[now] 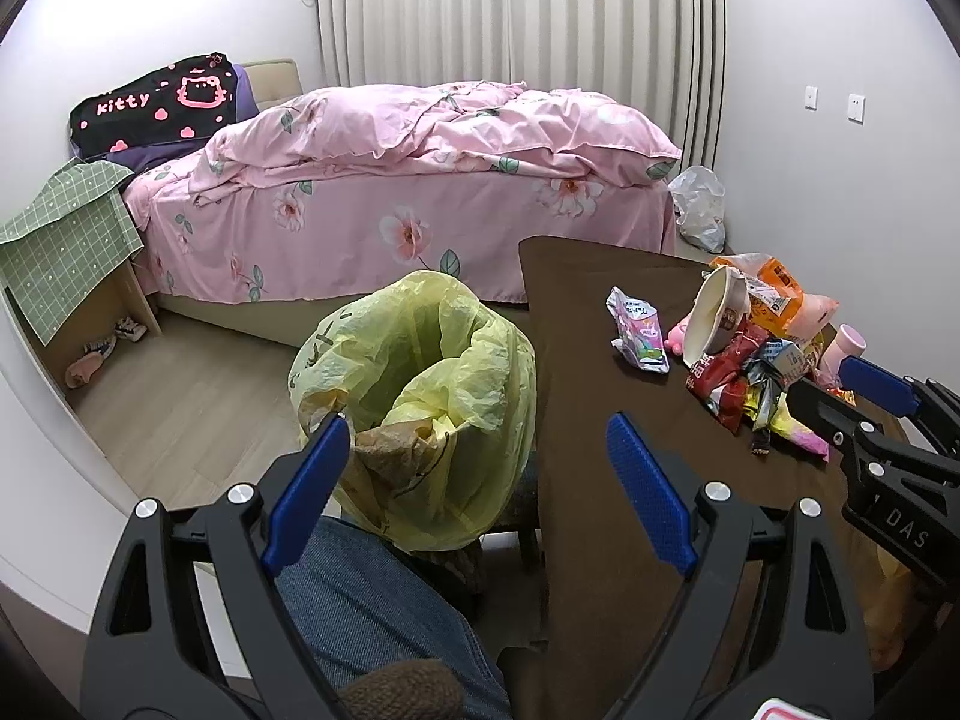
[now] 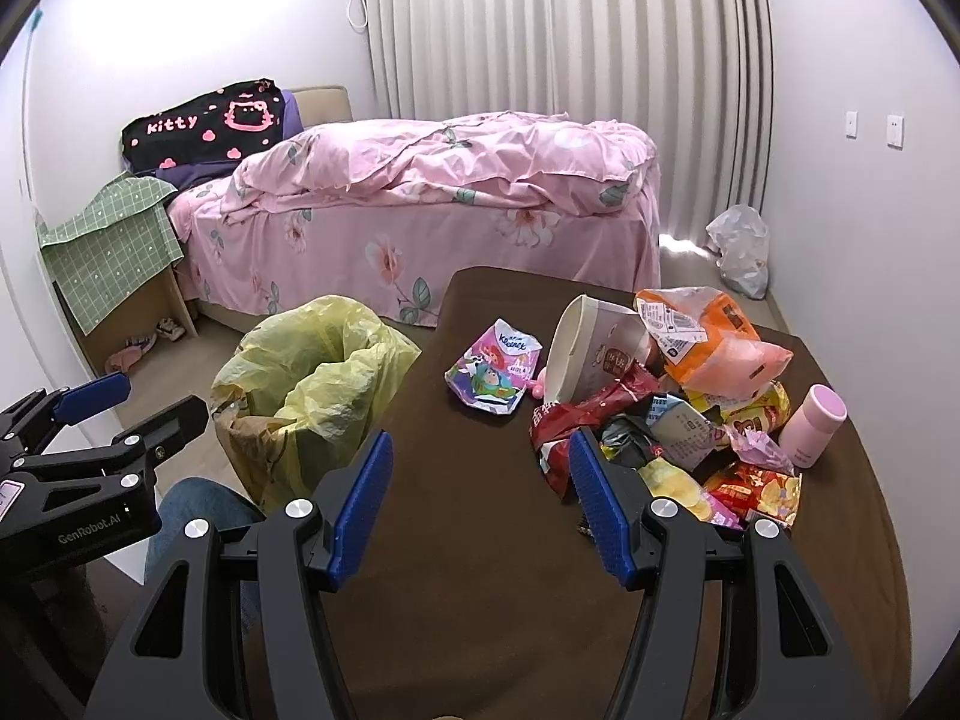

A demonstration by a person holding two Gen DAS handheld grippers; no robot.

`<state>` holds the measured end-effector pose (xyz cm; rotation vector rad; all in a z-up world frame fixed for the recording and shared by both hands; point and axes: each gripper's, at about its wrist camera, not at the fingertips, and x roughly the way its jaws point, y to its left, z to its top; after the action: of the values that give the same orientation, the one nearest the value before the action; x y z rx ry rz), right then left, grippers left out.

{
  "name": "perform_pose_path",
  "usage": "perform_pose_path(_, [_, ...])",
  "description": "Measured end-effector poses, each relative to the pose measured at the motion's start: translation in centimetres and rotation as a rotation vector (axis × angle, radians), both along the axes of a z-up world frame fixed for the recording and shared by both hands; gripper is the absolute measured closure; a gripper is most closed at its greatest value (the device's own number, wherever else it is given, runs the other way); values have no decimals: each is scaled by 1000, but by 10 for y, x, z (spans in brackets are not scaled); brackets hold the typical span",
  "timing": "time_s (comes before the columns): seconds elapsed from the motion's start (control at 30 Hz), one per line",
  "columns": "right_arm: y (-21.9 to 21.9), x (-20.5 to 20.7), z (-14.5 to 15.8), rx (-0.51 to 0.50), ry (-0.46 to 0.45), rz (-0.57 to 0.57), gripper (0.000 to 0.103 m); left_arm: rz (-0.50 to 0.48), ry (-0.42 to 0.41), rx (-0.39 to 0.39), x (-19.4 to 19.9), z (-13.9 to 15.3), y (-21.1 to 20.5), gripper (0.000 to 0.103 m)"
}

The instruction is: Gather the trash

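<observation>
A bin lined with a yellow bag [image 1: 420,396] [image 2: 312,384] stands left of the brown table [image 1: 600,480] [image 2: 468,540]. A pile of trash lies on the table's right side: a paper cup on its side [image 2: 594,354], an orange snack bag [image 2: 708,336], a red wrapper [image 2: 570,420], a pink-purple tissue pack [image 2: 495,375] [image 1: 639,330] and a pink bottle [image 2: 813,426]. My left gripper [image 1: 477,450] is open and empty over the bin's near edge. My right gripper [image 2: 480,468] is open and empty above the table, left of the pile; it also shows in the left wrist view [image 1: 840,396].
A bed with pink floral bedding [image 1: 420,180] stands behind. A small stand with a green checked cloth [image 1: 66,240] is at the left. A white plastic bag [image 2: 741,249] lies on the floor by the wall. My knee in jeans [image 1: 372,612] is below the bin.
</observation>
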<state>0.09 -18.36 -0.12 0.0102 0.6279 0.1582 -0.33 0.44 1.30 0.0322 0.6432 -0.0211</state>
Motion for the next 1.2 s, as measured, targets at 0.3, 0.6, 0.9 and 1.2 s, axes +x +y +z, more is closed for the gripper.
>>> perform_pose_path(0.3, [1,-1,0,-1,-2,-2,45,2,1,-1,0,-1,1,20])
perform_pose_path(0.6, [1,-1,0,-2,-2,-1,45,2,0,-2,0,-1,1,20])
perform_pose_path(0.9, [1,-1,0,-2,-3,0,45,-1,7,-1,-2,-5,3,20])
perform_pose_path(1.2, [2,0,0,-5,-2,3,45,0,6,-1,-2,-5,3,20])
